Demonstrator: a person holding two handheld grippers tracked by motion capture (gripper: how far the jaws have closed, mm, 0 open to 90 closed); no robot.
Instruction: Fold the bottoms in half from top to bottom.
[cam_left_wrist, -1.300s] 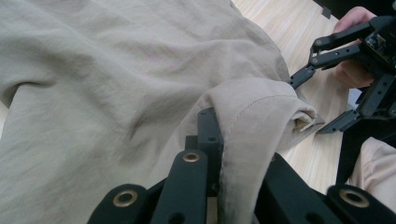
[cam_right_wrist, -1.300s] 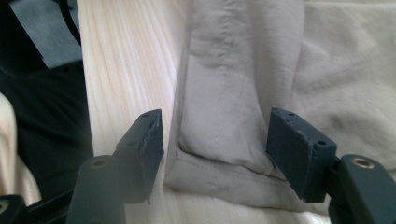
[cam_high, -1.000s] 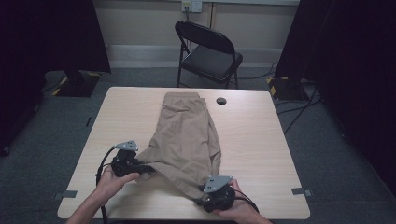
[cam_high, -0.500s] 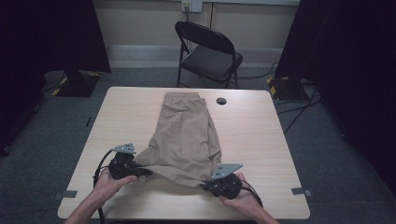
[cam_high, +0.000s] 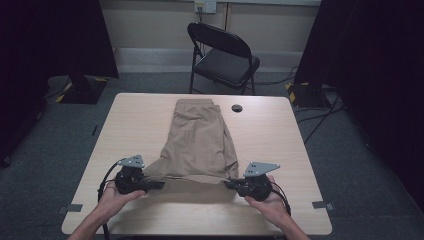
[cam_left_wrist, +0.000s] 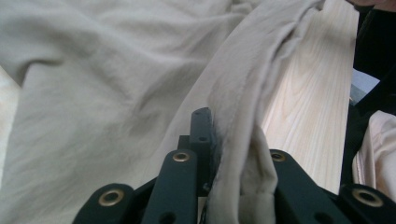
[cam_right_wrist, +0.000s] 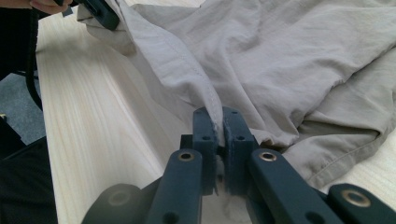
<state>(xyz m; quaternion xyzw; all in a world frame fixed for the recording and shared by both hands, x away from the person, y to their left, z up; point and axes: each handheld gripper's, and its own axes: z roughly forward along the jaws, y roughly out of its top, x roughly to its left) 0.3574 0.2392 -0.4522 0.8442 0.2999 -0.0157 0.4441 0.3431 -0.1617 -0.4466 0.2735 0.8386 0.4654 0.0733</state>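
Observation:
Khaki shorts (cam_high: 200, 140) lie on the wooden table (cam_high: 140, 120), waistband at the far end. Their near hem is raised and stretched between my two grippers. My left gripper (cam_high: 157, 185) pinches the hem's left end. In the left gripper view the cloth (cam_left_wrist: 243, 93) runs between the jaws of the left gripper (cam_left_wrist: 224, 135) and drapes over one; these jaws have just been opening slightly, with the cloth still between them. My right gripper (cam_high: 230, 185) is shut on the hem's right end. In the right gripper view the stitched edge (cam_right_wrist: 187, 65) is clamped between the pads of the right gripper (cam_right_wrist: 218, 121).
A small black round object (cam_high: 236, 108) sits on the table near the far edge, right of the waistband. A black folding chair (cam_high: 225, 55) stands beyond the table. Bare wood lies on both sides of the shorts and along the near edge (cam_high: 200, 220).
My right gripper has closed on the hem and moved right and up with it, pulling the near edge taut. The left gripper has hardly moved.

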